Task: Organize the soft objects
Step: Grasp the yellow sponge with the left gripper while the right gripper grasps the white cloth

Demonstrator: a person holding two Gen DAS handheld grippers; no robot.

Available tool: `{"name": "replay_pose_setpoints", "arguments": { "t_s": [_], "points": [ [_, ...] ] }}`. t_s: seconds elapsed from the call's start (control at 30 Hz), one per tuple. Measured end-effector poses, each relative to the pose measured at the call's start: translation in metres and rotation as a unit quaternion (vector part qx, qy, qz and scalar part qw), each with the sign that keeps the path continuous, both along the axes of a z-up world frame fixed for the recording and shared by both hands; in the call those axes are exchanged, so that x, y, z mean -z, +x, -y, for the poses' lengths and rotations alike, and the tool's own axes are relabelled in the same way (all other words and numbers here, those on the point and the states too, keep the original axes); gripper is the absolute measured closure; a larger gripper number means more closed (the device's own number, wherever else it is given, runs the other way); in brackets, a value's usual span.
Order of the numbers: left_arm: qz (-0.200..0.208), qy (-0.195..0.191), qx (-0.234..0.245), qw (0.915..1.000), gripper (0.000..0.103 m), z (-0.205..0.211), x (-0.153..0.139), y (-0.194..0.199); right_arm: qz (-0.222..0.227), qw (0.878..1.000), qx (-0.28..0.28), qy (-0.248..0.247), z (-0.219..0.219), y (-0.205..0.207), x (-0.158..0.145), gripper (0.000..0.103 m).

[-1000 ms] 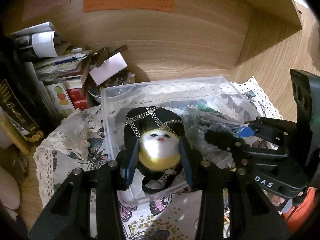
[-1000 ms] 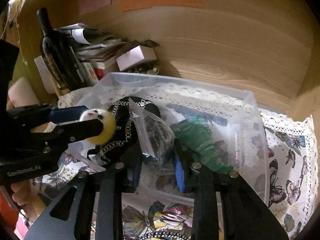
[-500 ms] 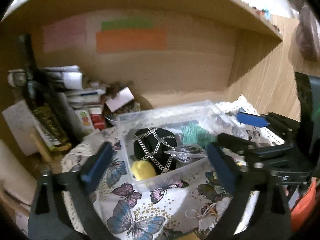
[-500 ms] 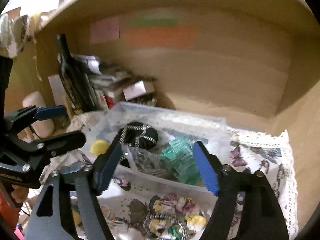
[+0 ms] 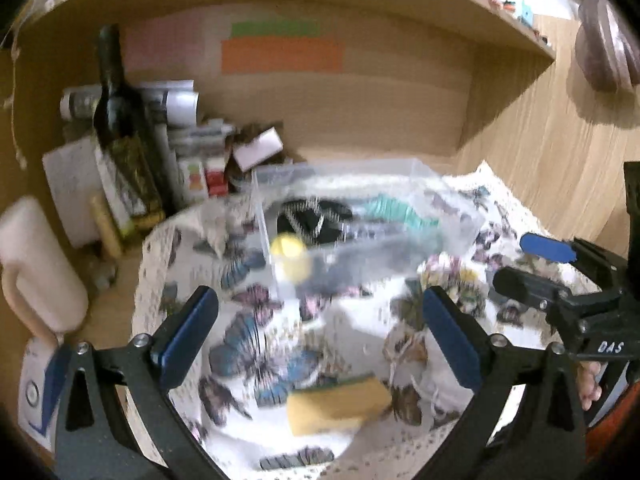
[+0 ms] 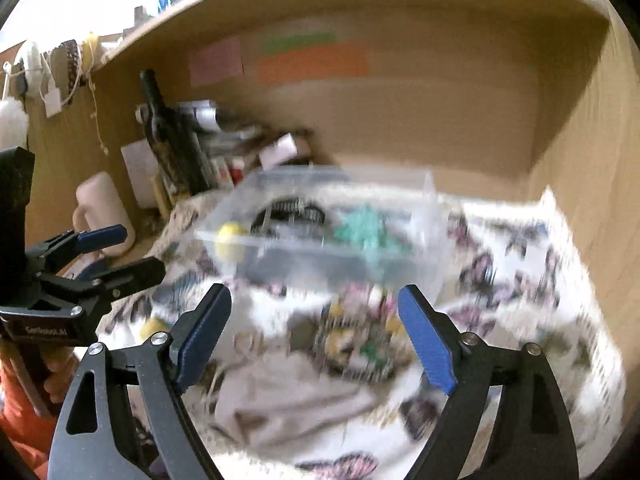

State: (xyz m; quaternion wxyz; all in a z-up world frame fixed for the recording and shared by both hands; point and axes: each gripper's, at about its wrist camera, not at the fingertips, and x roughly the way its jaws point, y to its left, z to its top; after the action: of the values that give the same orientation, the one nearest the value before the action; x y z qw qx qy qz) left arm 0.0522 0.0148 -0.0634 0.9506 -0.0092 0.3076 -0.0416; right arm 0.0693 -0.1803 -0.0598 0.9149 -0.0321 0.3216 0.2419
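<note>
Left wrist view shows the left gripper [image 5: 320,332] with its blue-padded jaws spread wide and holding nothing, above a white butterfly-print cloth [image 5: 248,344]. A yellow sponge block [image 5: 338,404] lies on the cloth just ahead of it. Farther on stands a clear plastic storage box [image 5: 452,200] containing a black chain-trimmed plush with a yellow head [image 5: 296,248] and a teal soft toy [image 5: 394,212]. The right gripper [image 6: 314,334], marked "DAS" on its body where the left view catches it, is likewise spread and empty. A dark wine bottle [image 5: 120,128], a cream mug [image 6: 102,210] and an orange paper note [image 5: 282,56] sit around; their writing is blurred beyond reading.
</note>
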Motion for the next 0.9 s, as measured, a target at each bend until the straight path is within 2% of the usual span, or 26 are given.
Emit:
{"name": "replay_pose_setpoints", "arguments": {
  "t_s": [0.17, 0.33, 0.5, 0.6, 0.67, 0.73, 0.77, 0.83, 0.9],
  "points": [
    [-0.038, -0.014, -0.015, 0.9991, 0.000, 0.002, 0.032, -0.008, -0.051, 0.999, -0.001, -0.007, -0.005, -0.005, 0.032, 0.019],
    [-0.089, -0.032, -0.015, 0.9954, 0.000, 0.000, 0.065, -0.009, -0.080, 0.996, -0.014, -0.032, -0.015, -0.010, 0.055, 0.019],
    [-0.115, -0.041, -0.011, 0.9924, 0.000, 0.002, 0.084, -0.012, -0.105, 0.994, -0.018, -0.023, -0.012, -0.010, 0.068, 0.019],
    [-0.105, -0.044, -0.012, 0.9934, 0.003, 0.002, 0.085, -0.016, -0.106, 0.994, -0.018, -0.015, -0.009, -0.012, 0.070, 0.034],
    [-0.103, -0.064, 0.000, 0.9925, 0.017, 0.002, 0.084, -0.016, -0.103, 0.994, -0.023, -0.006, -0.007, -0.014, 0.066, 0.062],
    [-0.107, -0.071, 0.008, 0.9916, 0.033, 0.003, 0.083, -0.013, -0.099, 0.995, -0.026, -0.004, -0.008, -0.015, 0.063, 0.075],
    [-0.108, -0.071, 0.008, 0.9916, 0.033, 0.003, 0.083, -0.012, -0.095, 0.995, -0.026, -0.006, -0.008, -0.015, 0.061, 0.081],
    [-0.104, -0.074, 0.005, 0.9918, 0.036, 0.003, 0.081, -0.010, -0.084, 0.996, -0.029, -0.009, -0.009, -0.018, 0.056, 0.088],
    [-0.097, -0.081, 0.007, 0.9920, 0.037, 0.001, 0.077, -0.010, -0.072, 0.997, -0.031, -0.009, -0.008, -0.021, 0.051, 0.089]
  ]
}}
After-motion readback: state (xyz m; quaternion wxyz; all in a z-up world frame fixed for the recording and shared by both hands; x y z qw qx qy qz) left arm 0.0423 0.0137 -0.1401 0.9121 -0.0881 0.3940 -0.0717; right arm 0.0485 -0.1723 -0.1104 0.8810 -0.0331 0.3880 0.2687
